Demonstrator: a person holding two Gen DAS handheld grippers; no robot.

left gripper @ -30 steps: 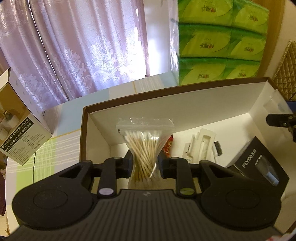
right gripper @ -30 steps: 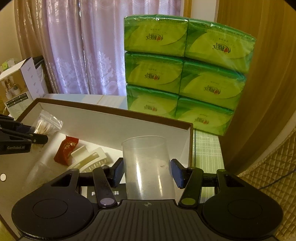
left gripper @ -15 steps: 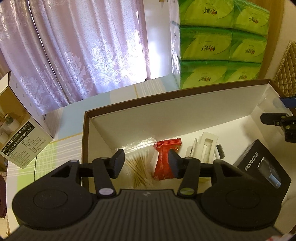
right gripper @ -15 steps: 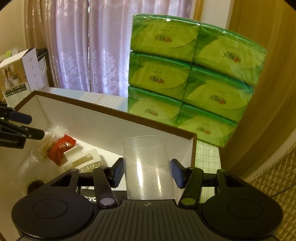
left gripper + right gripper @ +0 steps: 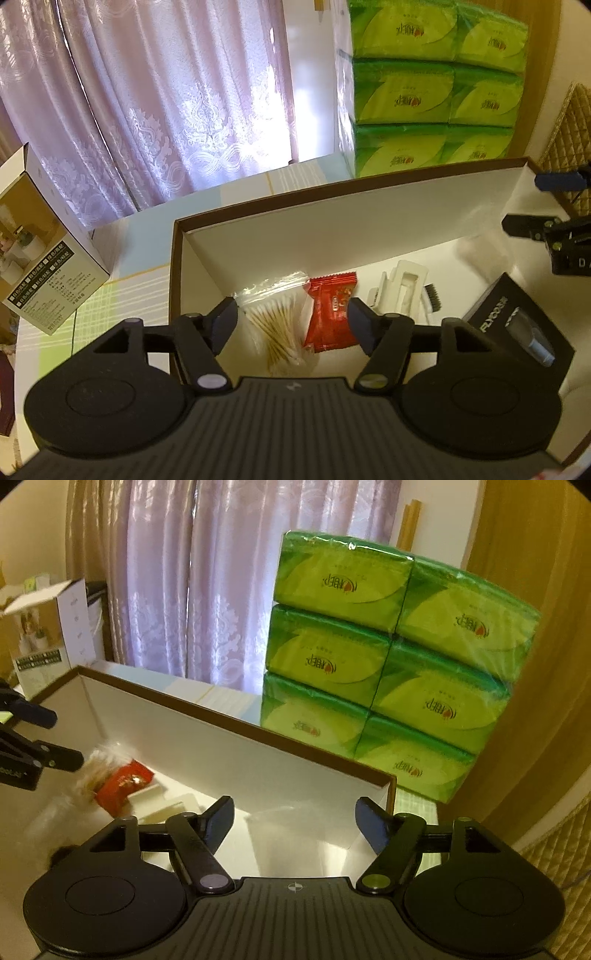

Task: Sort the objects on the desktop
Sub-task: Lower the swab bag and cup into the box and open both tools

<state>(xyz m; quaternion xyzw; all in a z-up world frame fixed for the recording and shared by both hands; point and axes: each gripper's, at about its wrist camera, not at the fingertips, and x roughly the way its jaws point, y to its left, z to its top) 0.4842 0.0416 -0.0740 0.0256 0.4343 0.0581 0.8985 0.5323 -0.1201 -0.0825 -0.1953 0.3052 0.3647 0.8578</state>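
The left hand-held gripper (image 5: 291, 319) hangs over the left end of the box (image 5: 332, 221), its jaws wide apart and holding nothing. Below it, on the box floor, the swab bag (image 5: 275, 321) lies flat in the left corner. The red sachet (image 5: 332, 314) lies just beside the bag on its right, their edges touching or overlapping. Further right sits a white plastic holder (image 5: 404, 293) with a small brush (image 5: 432, 295) against it, and then a black carton (image 5: 517, 332) near the right end.

The right hand-held gripper (image 5: 293, 819) is also spread wide and grips nothing. The clear cup (image 5: 299, 842) stands upright on the box floor between its fingers, near the right corner, and neither finger touches it. In the left wrist view the cup (image 5: 480, 251) shows only as a faint blur next to the right tool's tips.

Beyond the box, a stack of green tissue packs (image 5: 388, 664) stands on the surface (image 5: 147, 266) against the far wall of the box. A white product box (image 5: 40, 240) stands on the surface to the left, well apart from the box. Lilac curtains (image 5: 147, 110) hang behind.
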